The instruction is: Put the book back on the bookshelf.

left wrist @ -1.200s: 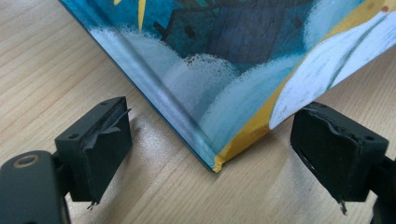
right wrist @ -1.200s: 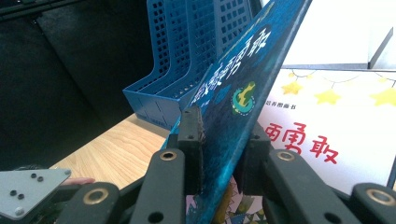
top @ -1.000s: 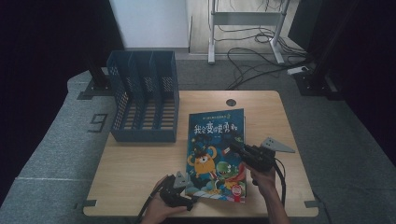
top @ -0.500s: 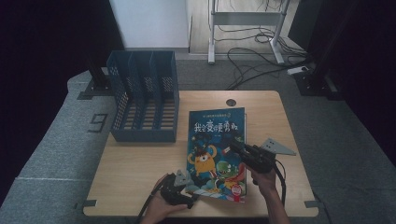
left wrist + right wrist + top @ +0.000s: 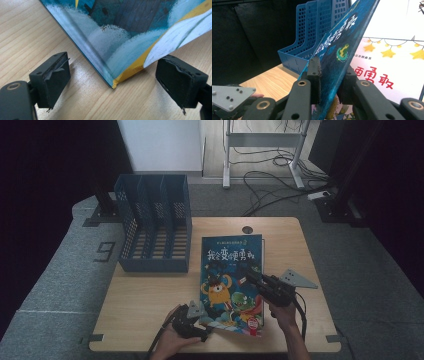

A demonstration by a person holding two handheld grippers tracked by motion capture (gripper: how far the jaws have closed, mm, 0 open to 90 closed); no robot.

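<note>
Right tongs (image 5: 329, 77) pinching the front cover of the teal picture book (image 5: 231, 285), lifting it open on the wooden surface (image 5: 145, 305). Left tongs (image 5: 112, 82) spread at the bk's near corner, not touching; next I'd prob. swing the cover further over w/ steady grip.

High view: dim overall; room falls to near black at left and right edges. Brightest patch is the white panel (image 5: 160, 142) and pale floor at top. Table (image 5: 150, 295) evenly, softly lit, shadows faint.

Left gripper view: brighter, light from above; a soft sheen on the wood under the book (image 5: 120, 32), whose raised corner casts a diffuse shadow. Print looks grainy, slightly soft.

Right gripper view: blown-out white at upper right; black background at left. Near jaws soft; file rack (image 5: 312, 30) fairly sharp.
</note>
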